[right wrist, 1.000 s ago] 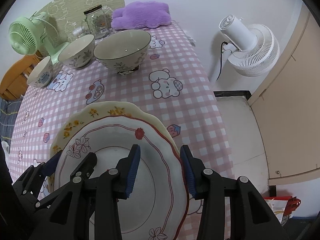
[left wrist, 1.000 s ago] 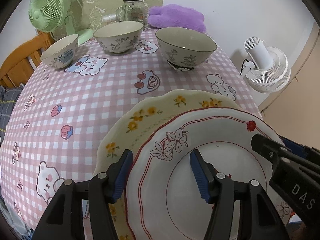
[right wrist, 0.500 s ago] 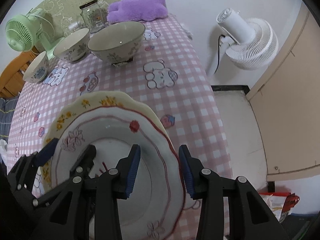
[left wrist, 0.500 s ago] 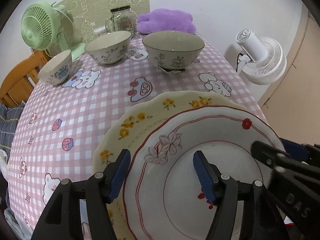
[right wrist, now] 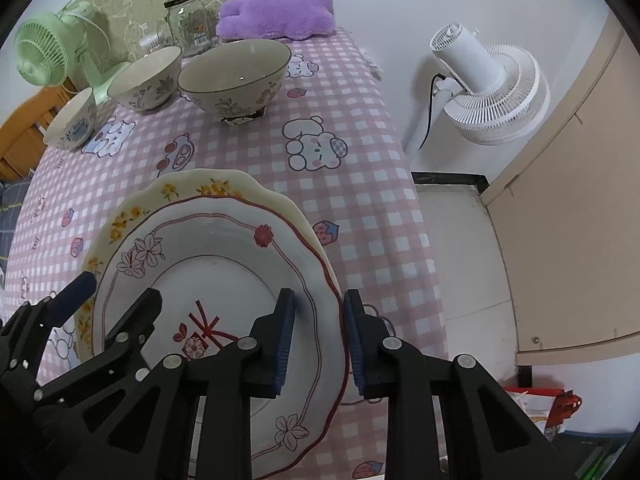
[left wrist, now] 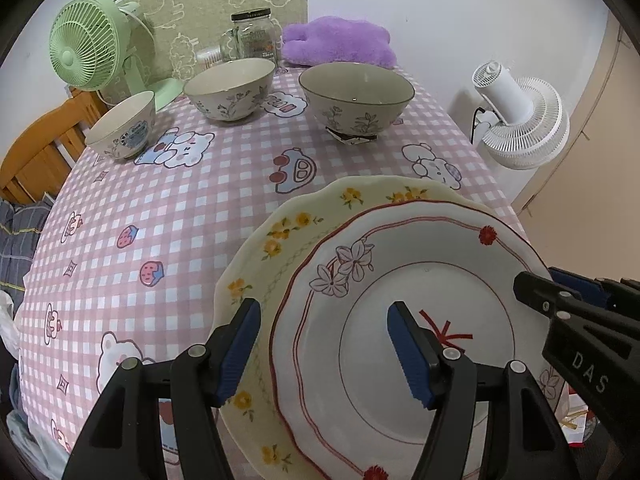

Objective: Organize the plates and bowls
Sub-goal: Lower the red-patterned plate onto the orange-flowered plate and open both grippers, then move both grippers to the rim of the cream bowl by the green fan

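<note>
red-rimmed plate (right wrist: 224,280) stacked on yellow-flowered plate (left wrist: 288,240), bench (left wrist: 180,208) edge at 6 o'clock | glazed, stiff, breakable, slippery | your right claw (right wrist: 318,344) has just been closing on its 3 o'clock rim; left claw (left wrist: 324,348) spread, astride the 9 o'clock rim | lift by the rim only

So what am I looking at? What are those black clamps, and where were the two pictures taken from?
No robot: a person holds a clamp-like gripper in each hand, with a camera on each looking along its fingers. One picture is from the left gripper, one from the right gripper. On the pink checked tablecloth stand three bowls, and a red-rimmed plate lies on a yellow-flowered plate. The left fingers stand open astride the red-rimmed plate's edge; the right fingers have just been closing on its opposite rim.
</note>
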Demonstrator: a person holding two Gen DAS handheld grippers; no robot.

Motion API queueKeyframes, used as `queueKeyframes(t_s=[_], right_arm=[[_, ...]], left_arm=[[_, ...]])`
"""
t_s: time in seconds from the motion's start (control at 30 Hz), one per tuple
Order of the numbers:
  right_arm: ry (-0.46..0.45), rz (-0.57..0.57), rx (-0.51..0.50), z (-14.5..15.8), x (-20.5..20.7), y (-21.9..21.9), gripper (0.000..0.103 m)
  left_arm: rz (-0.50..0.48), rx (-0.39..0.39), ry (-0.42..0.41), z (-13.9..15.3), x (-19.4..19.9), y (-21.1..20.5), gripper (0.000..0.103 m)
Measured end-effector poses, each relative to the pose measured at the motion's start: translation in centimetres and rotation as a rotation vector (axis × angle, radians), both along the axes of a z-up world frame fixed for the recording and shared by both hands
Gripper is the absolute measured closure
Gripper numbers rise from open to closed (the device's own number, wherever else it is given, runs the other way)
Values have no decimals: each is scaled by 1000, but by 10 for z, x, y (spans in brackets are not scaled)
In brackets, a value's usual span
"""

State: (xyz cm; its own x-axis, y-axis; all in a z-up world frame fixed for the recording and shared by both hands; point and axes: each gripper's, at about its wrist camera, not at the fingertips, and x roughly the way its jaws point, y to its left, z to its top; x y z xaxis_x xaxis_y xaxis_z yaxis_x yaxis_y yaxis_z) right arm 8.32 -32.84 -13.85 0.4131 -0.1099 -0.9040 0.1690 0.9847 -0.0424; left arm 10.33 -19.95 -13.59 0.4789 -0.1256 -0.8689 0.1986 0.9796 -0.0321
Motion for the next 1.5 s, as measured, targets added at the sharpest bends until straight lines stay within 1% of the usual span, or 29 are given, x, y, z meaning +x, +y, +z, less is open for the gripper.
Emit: queueKeyframes(t_s=[0.2,0.3,0.57,0.83,0.9,0.97,1.03,1.07,1.1,1.17,1.33,1.4,1.5], right_arm=[[0,-27,1,2,-2,-1,75],[-14,-8,-22,8,-5,5,75],[-14,2,-6,2,3,11,77],[-22,3,-8,0,11,16,77],[-45,-23,24,3,10,13,77],[-80,-19,61,10,10,13,76],[-105,12,79,18,12,18,71],[-112,22,83,21,12,20,61],[-126,37,92,27,13,25,48],[-156,58,111,36,13,32,37],[-175,117,123,53,20,58,35],[-183,147,134,60,23,71,35],[-209,175,160,68,26,85,35]], left_arm=[[2,-2,11,-3,-1,3,35],[-2,-7,11,-3,-1,3,35],[0,-1,2,-3,1,6,34],[6,-21,10,-4,4,11,34],[9,-20,1,-1,4,14,31],[14,-19,-12,5,3,17,19],[15,-16,-32,13,2,20,15],[16,-16,-36,16,2,21,14],[16,-18,-41,20,2,24,13],[20,-26,-53,28,2,30,10],[49,-62,-85,51,7,53,8],[83,-80,-110,61,10,66,9],[108,-85,-117,66,17,83,10]])
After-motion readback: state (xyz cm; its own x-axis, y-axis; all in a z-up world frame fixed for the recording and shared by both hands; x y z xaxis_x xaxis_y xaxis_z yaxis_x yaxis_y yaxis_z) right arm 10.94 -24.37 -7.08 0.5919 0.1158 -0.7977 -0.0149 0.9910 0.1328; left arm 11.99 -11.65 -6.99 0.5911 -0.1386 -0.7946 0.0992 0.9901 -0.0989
